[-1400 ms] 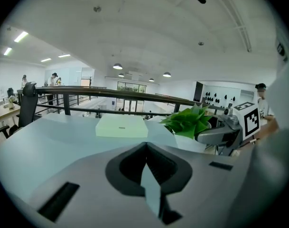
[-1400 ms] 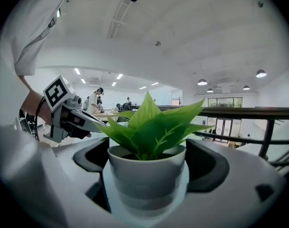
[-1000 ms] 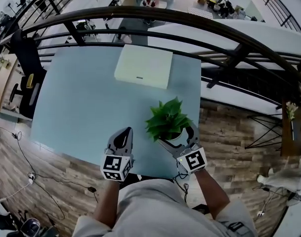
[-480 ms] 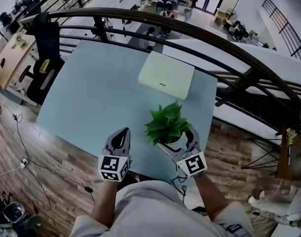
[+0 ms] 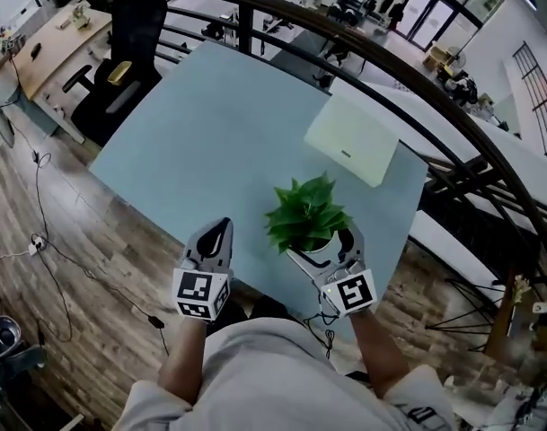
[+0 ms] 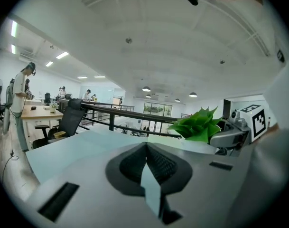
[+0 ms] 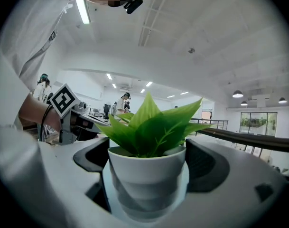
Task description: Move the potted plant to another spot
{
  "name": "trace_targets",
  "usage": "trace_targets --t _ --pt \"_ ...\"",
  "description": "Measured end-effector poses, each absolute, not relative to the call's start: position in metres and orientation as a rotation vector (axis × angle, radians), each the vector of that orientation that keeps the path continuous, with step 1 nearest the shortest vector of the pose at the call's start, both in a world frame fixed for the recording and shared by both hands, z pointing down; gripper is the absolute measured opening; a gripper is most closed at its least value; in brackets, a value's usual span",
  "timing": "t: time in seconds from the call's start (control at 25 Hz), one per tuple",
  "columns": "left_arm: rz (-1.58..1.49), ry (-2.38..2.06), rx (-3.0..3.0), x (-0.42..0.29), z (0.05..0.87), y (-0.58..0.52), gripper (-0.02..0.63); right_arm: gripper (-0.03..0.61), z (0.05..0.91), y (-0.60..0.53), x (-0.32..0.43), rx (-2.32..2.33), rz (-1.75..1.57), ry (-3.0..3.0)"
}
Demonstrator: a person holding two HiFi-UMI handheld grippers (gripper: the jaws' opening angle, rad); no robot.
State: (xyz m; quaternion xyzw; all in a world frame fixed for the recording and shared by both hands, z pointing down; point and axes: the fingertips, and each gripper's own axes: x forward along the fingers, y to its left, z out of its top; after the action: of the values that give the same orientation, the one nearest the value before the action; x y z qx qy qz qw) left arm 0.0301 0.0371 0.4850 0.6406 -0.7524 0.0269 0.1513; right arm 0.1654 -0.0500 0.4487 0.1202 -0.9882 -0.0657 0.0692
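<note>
My right claw (image 5: 323,242) was clamped on the potted plant (image 5: 307,219), one jaw pressed to each side of the white pot just below its rim. I judged that grip low enough to keep the leaves free and the pot upright for the carry. The plant stood upright near the near edge of the table (image 5: 206,128), toward its right side. I could not tell from any view whether the base had left the surface.

My left claw (image 5: 219,232) was clenched on nothing, its two jaws meeting at the tips. It hovered beside the plant, off to its left and apart from it. I took that as keeping it out of the way, since one claw was enough for so small a pot.

By my count there was one potted plant, one table and two claws. One flat white box (image 5: 352,139) lay at the far right of the table, well apart from the plant. One black chair (image 5: 120,65) stood beyond the table's far left edge. The wide bare stretch of tabletop to the left looked the likeliest new spot.
</note>
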Motion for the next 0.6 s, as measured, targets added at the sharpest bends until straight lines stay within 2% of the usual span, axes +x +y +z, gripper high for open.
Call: trace_targets --t 0.6 --pt "0.015 -2.234 1.708 -0.109 0.499 0.165 0.012 0.502 0.448 0.056 0.009 0.201 -0.193 -2.980"
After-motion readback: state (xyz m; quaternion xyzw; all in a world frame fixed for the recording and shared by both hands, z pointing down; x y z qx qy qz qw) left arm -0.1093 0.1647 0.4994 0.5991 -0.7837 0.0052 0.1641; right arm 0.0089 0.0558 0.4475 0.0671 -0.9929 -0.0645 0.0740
